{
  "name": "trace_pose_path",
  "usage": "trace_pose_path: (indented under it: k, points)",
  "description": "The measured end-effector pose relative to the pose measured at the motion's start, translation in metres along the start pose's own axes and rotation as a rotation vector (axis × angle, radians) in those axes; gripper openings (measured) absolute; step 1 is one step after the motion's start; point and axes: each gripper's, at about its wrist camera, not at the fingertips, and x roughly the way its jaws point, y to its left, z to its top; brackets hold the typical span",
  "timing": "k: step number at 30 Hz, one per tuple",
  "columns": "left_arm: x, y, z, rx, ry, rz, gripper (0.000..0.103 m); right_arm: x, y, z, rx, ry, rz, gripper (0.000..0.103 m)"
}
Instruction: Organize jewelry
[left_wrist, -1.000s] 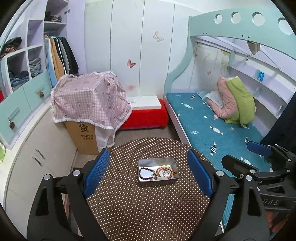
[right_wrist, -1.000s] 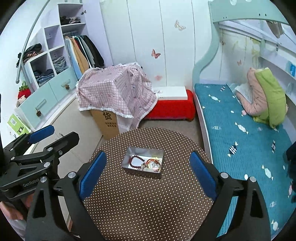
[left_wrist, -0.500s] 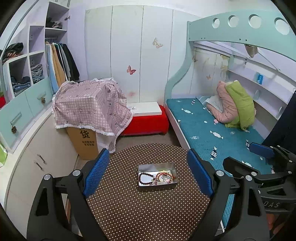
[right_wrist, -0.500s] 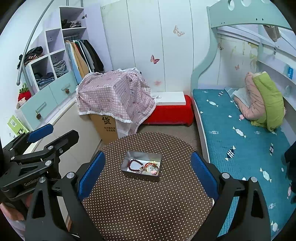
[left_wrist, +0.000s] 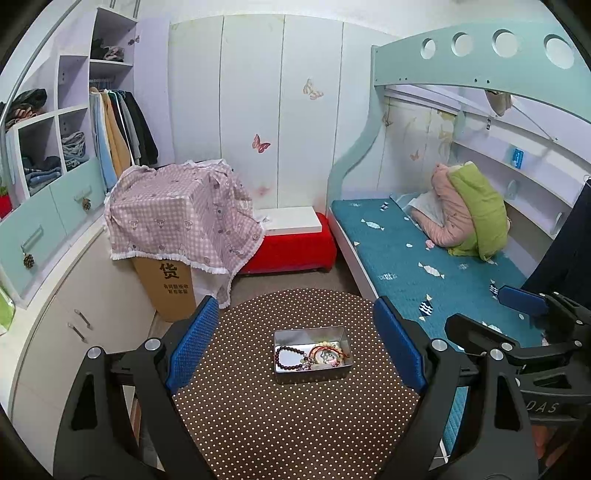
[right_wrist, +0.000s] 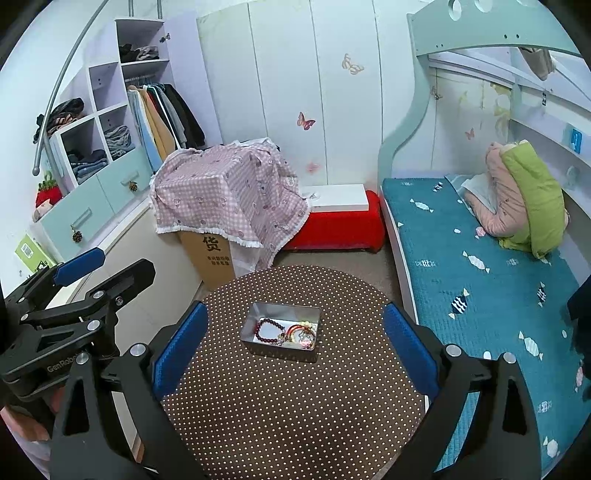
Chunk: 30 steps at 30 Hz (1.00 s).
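Note:
A small metal tin (left_wrist: 311, 331) (right_wrist: 284, 308) sits open on a round table covered in brown dotted cloth (left_wrist: 277, 424) (right_wrist: 288, 413). Inside lie a dark bead bracelet (left_wrist: 289, 360) (right_wrist: 269, 330) and red and cream bracelets (left_wrist: 328, 353) (right_wrist: 303, 332). My left gripper (left_wrist: 295, 317) (right_wrist: 107, 267) hovers on the near side of the tin, open, with nothing between its blue pads (left_wrist: 192, 347). To its right, my right gripper (right_wrist: 295, 314) (left_wrist: 493, 314) hangs at about the same height, also open and empty.
A cardboard box under a pink checked cloth (left_wrist: 177, 218) stands beyond the table, with a red bench (left_wrist: 295, 247) beside it. A bed with a teal cover (left_wrist: 424, 266) runs along the right. White cabinets and shelves of clothes (left_wrist: 55, 221) line the left.

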Motion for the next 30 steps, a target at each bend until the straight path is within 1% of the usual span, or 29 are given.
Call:
trace_pose_path:
  k: [20, 30]
  points:
    - [-0.006, -0.005, 0.004, -0.002, -0.003, -0.003, 0.086, -0.006, 0.001, -0.002, 0.023, 0.002, 0.010, 0.092]
    - [-0.011, -0.011, 0.004, -0.005, -0.006, 0.004, 0.086, -0.011, 0.005, -0.008, 0.020, 0.007, 0.010, 0.092]
